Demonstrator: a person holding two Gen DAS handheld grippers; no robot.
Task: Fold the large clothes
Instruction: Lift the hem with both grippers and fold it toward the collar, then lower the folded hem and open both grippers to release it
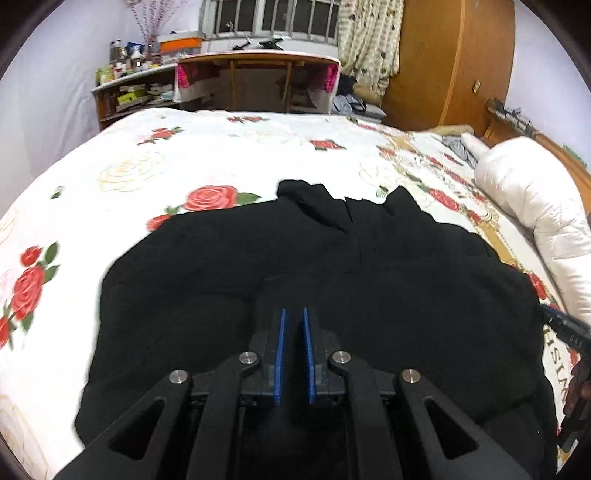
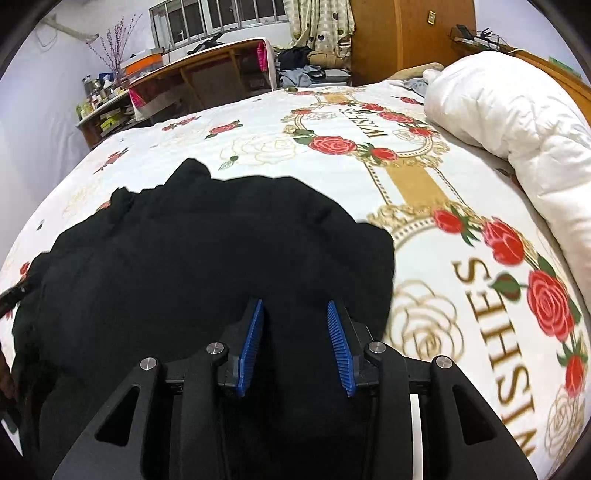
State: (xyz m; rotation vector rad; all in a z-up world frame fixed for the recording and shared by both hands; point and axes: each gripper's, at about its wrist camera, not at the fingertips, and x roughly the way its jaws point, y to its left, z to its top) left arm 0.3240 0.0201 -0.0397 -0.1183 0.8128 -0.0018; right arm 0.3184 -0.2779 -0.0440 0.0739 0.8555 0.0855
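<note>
Bed covered by a white bedspread (image 1: 229, 155) printed with red roses, pale gold rose outlines, and a gold band lettered "WISHES" (image 2: 491, 314). White quilted duvet (image 2: 517, 122) rolled along the right side of the bed, against a wooden headboard (image 2: 554, 70). Past the far edge of the bed: wooden bench (image 1: 258, 62) with pink cloth hanging at both ends. Left of it, low shelf (image 1: 129, 92) crowded with bottles and boxes. Barred window (image 1: 269, 18) above. Patterned curtain (image 1: 369, 40) beside a wooden wardrobe (image 1: 454, 59). Heap of clothes (image 2: 303, 66) below the curtain.
</note>
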